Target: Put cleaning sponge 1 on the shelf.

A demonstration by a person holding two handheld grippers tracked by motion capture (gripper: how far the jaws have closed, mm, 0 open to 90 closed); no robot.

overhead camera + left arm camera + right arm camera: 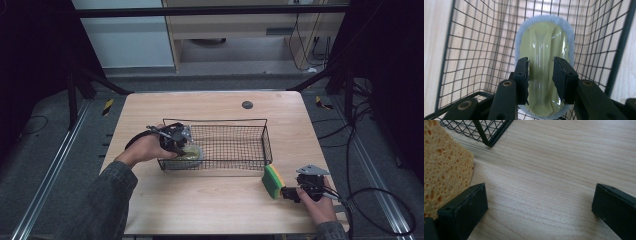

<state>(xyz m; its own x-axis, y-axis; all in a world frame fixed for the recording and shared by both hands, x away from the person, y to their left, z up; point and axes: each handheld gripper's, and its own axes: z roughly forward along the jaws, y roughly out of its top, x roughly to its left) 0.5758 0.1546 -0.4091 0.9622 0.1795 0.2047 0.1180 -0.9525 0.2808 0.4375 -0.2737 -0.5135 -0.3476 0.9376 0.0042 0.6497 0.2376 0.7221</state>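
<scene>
At the left of the tabletop, the left gripper reached into the near left corner of the black wire basket. Inside that corner lay a pale green scrubber pad with a fluffy blue-grey rim, resting on the basket's mesh floor. In the left gripper view the two black jaws stood narrowly apart, one on each side of the raised ridge running down the pad's glossy green top; a thin gap appeared between at least the right jaw and that ridge, so no firm press could be confirmed.

Past the basket's near right corner, a sponge with a green scouring face and a yellow body stood on edge on the bare wood, outside the basket and close to it. The right gripper rested low on the tabletop just beside it. In the right gripper view its jaws stood wide; the sponge lay outside the left jaw, and bare wood showed between the jaws.
</scene>
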